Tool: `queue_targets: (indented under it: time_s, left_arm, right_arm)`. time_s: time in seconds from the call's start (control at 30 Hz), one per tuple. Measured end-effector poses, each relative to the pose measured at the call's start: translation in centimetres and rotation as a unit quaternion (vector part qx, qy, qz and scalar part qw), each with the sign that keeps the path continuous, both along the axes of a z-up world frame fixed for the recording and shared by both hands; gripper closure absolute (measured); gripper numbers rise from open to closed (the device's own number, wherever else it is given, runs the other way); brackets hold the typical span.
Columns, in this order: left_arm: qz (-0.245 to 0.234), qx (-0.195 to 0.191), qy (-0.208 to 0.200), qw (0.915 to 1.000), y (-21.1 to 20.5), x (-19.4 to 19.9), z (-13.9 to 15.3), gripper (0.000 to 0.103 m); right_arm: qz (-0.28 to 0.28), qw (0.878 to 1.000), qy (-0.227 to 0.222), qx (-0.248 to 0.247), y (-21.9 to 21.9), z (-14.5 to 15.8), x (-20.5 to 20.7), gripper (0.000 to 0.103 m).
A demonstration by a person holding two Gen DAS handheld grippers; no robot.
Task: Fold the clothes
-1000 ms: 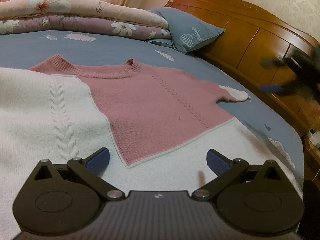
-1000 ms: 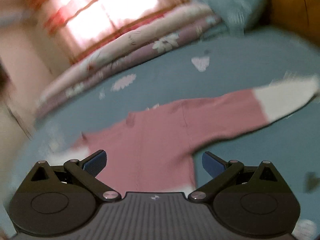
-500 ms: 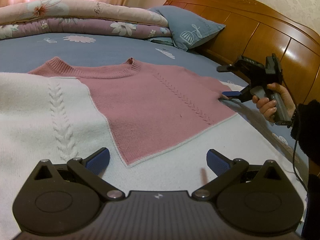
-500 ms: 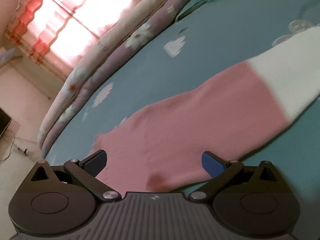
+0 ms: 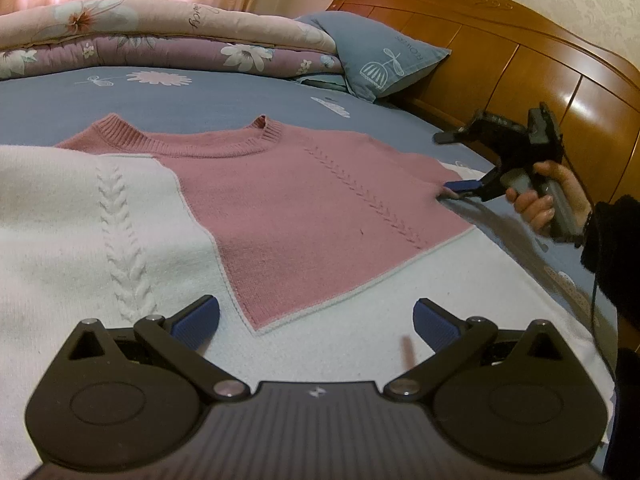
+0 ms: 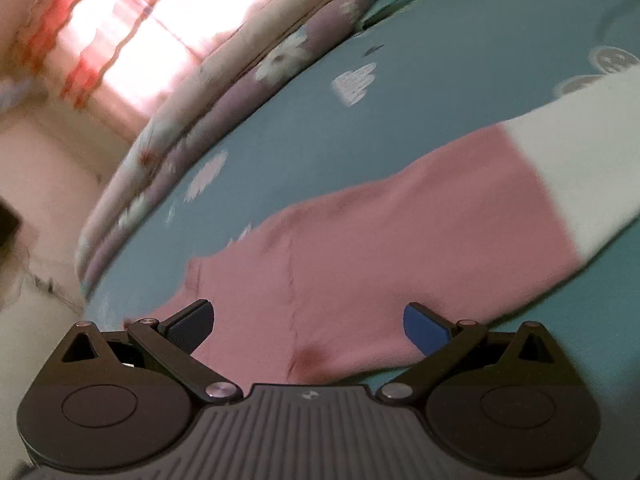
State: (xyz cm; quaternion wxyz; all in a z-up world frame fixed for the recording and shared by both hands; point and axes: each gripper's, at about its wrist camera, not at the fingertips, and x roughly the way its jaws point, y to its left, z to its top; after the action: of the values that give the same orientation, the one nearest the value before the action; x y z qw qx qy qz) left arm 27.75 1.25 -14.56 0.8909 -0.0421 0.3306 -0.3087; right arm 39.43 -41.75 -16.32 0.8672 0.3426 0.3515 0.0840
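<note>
On the blue bedsheet a pink-and-white knitted sweater lies spread flat, neckline toward the far side, its white lower part nearest the left wrist camera. At far left a rolled floral quilt runs along the far edge of the bed; right of it a blue pillow leans at the wooden headboard. Nothing lies on the sweater's front.

Left gripper: low over the white hem, blue pads wide apart, nothing between them.

Right gripper: held at the sweater's right edge by a hand in a dark sleeve, fist wrapped round the handle — lower pad touching the pink knit near the armpit. From its own blurred view, the right gripper stands wide open over the pink sleeve, whose white cuff end stretches off to the right.

Writing: script on the quilt's edge and a word on the pillow — neither is legible.
</note>
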Motion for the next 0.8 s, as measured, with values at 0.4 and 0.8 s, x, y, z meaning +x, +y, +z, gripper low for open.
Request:
queue_targets:
  time_s: [0.4,0.8]
  left_arm:
    - [0.0,0.005,-0.002,1.0,-0.1,0.0,0.0,0.001]
    - [0.001,0.008,-0.003,1.0,-0.2,-0.2,0.1,0.001]
  right_arm:
    - [0.04,0.999,0.006,-0.001,-1.1,-0.2,2.2,0.0]
    - [0.002,0.997,0.035,-0.074,-3.7,0.5,0.2,0.0]
